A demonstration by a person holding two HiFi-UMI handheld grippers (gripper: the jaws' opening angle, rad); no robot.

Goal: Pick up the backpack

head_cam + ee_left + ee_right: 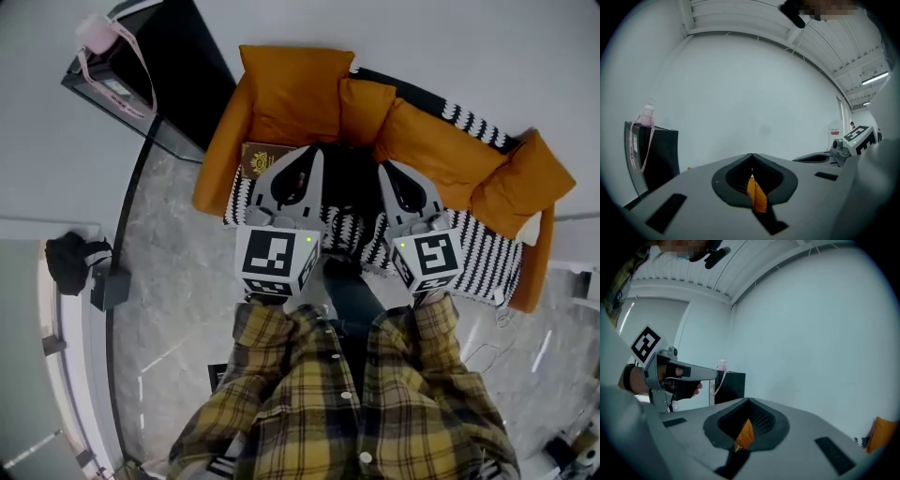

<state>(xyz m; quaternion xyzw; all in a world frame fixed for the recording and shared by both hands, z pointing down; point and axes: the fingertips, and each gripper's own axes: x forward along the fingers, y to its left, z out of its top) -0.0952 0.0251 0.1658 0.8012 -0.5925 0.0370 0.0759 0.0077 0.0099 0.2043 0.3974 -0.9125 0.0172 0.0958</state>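
In the head view both grippers reach out level over an orange sofa point(291, 89) draped with a black-and-white striped blanket point(478, 253). A black mass point(349, 183), apparently the backpack, lies on the seat between and beyond their tips, partly hidden by them. My left gripper point(306, 156) is shut with nothing in it; in its own view point(751, 158) only a sliver of orange sofa shows under the closed jaws. My right gripper point(391, 171) is shut and empty as well point(749, 402). Each gripper appears at the edge of the other's view.
A black cabinet point(183, 56) stands left of the sofa with a pink bottle point(94, 33) and its strap on top. A small brown patterned item point(258, 157) lies on the sofa's left seat. Another black bundle point(70, 261) sits at the far left. White wall behind.
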